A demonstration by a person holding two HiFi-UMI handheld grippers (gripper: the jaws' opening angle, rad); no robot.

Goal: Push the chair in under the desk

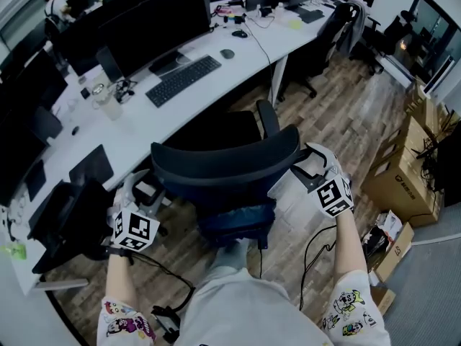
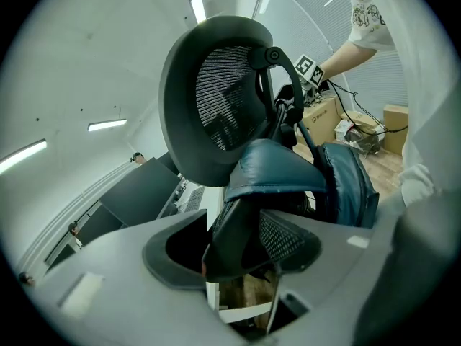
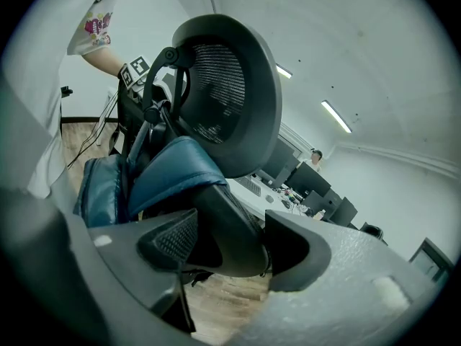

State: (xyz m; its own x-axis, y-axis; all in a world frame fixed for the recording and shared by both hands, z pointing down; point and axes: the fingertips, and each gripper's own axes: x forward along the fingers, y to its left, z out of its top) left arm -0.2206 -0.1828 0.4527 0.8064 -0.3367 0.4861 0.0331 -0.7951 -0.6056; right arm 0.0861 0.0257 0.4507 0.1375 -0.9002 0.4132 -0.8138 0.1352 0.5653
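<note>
Black chair held at the desk

Black chair (image 1: pixel 223 164) stands just in front of the white desk (image 1: pixel 144 125), back turned away from it. The left gripper (image 1: pixel 142 187) clamps one side of the chair's back. The right gripper (image 1: pixel 306 166) clamps the other side.

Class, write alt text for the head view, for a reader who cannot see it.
From above, a person holds a dark office chair by its backrest, the left gripper and right gripper each with jaws closed on one side edge. The chair faces a long white desk bearing a keyboard and monitors; cardboard boxes stand at right.
</note>
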